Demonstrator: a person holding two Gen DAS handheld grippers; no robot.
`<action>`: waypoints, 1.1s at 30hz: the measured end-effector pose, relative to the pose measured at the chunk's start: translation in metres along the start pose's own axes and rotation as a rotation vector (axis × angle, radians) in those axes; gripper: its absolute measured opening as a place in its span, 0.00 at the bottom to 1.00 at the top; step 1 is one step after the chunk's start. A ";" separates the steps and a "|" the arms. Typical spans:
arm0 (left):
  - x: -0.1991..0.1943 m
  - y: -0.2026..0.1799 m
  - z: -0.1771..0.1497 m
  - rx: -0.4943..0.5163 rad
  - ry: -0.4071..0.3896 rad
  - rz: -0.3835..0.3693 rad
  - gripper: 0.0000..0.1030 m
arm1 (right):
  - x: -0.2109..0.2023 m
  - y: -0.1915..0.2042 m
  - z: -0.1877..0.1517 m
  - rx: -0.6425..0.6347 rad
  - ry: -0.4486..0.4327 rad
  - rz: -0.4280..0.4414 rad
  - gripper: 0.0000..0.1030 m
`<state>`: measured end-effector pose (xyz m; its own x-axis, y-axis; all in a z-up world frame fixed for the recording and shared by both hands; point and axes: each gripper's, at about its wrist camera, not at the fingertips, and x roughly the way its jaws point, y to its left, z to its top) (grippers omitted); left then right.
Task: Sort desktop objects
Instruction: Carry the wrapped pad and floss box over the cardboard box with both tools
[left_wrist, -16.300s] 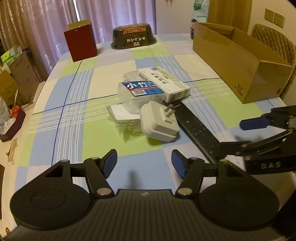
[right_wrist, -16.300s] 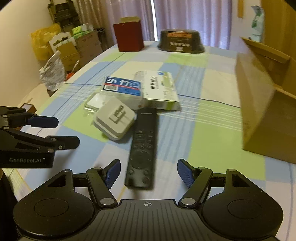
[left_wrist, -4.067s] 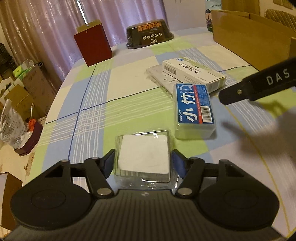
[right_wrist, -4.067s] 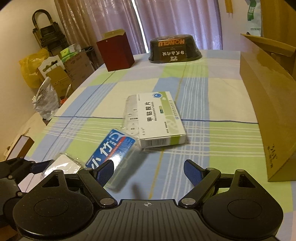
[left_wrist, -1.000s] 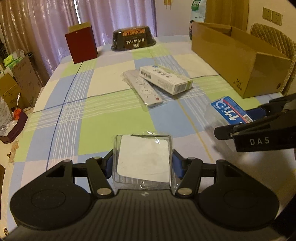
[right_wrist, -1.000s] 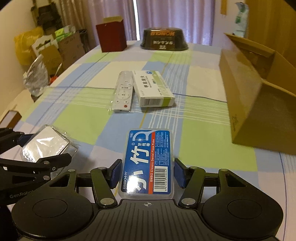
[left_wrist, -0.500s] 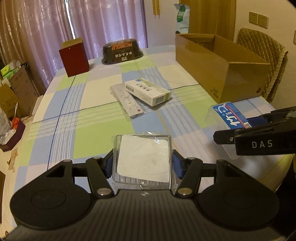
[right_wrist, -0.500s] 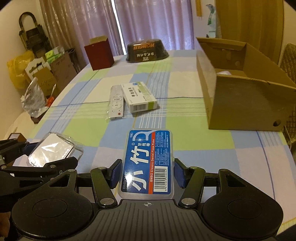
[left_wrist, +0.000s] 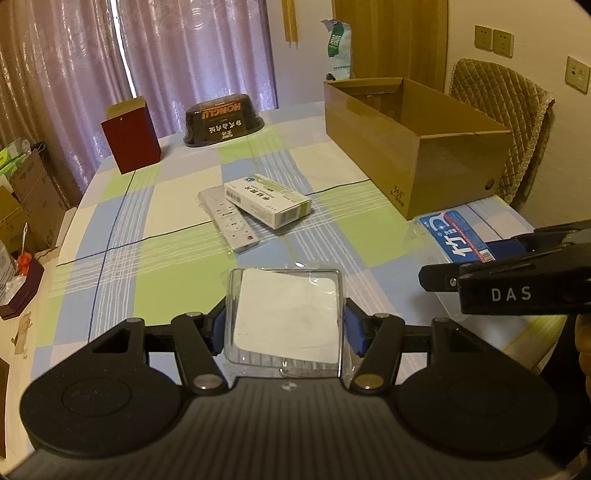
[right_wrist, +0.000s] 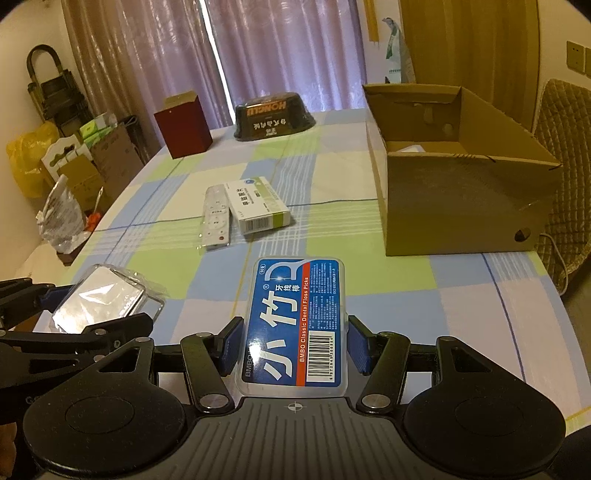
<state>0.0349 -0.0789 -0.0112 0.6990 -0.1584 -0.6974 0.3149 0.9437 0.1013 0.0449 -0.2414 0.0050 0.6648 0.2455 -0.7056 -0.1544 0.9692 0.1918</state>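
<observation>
My left gripper (left_wrist: 284, 326) is shut on a clear plastic case with a white pad inside (left_wrist: 286, 319), held above the near end of the table; the same case (right_wrist: 98, 297) shows at the left of the right wrist view. My right gripper (right_wrist: 295, 347) is shut on a blue-labelled floss pick box (right_wrist: 295, 321), also seen at the right of the left wrist view (left_wrist: 456, 236). On the checked tablecloth lie a white remote (left_wrist: 229, 219) and a white and green medicine box (left_wrist: 267, 199), partly overlapping. An open cardboard box (right_wrist: 458, 173) stands at the right.
A dark red box (left_wrist: 131, 134) and a black upside-down tub (left_wrist: 223, 120) stand at the table's far end. A padded chair (left_wrist: 517, 122) sits behind the cardboard box. Bags and cartons (right_wrist: 62, 173) crowd the floor to the left. Something white (right_wrist: 412, 148) lies inside the cardboard box.
Both grippers have risen and pulled back with their loads, so more of the table and the inside of the cardboard box shows. The remote and medicine box have not moved.
</observation>
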 end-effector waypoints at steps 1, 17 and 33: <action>-0.001 -0.001 0.000 0.002 -0.001 -0.001 0.54 | 0.000 0.000 0.000 0.001 -0.001 0.001 0.56; -0.003 -0.005 0.003 0.010 -0.006 -0.015 0.54 | -0.005 -0.002 0.003 0.011 -0.017 0.006 0.56; 0.002 -0.023 0.050 0.040 -0.079 -0.061 0.54 | -0.036 -0.034 0.049 0.027 -0.120 -0.043 0.56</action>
<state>0.0608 -0.1157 0.0204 0.7257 -0.2390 -0.6452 0.3826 0.9195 0.0897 0.0618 -0.2837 0.0572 0.7534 0.1980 -0.6271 -0.1052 0.9776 0.1822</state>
